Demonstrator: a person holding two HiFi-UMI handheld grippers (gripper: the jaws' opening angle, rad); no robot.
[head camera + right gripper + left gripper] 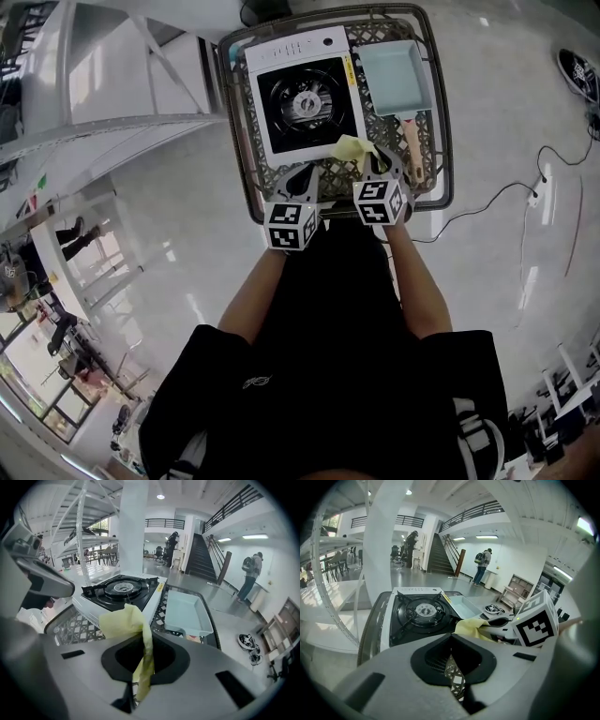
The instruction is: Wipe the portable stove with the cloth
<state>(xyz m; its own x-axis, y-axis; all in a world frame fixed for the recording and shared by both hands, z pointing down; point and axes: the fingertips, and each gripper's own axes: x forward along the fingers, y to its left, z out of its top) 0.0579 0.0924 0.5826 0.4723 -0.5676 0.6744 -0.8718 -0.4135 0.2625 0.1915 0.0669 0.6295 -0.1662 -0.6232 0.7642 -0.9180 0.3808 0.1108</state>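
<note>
Left: your left gripper [302,174] hovers over the near edge of the mesh desk [240,141], its jaws pressed together with nothing between them; only the desk's lattice shows beyond them. Centre: the portable stove [305,94], white-bodied with a black top, lies on the desk just ahead of both grippers. Right of centre: the pale yellow cloth [351,148] stands bunched over the stove's near right corner; whether it touches the stove cannot be told. Your right gripper [373,159] has its jaws closed on a fold of this cloth, the rest rising above them. Far right: a light-blue tray [394,75] rests on the desk beside the stove.
</note>
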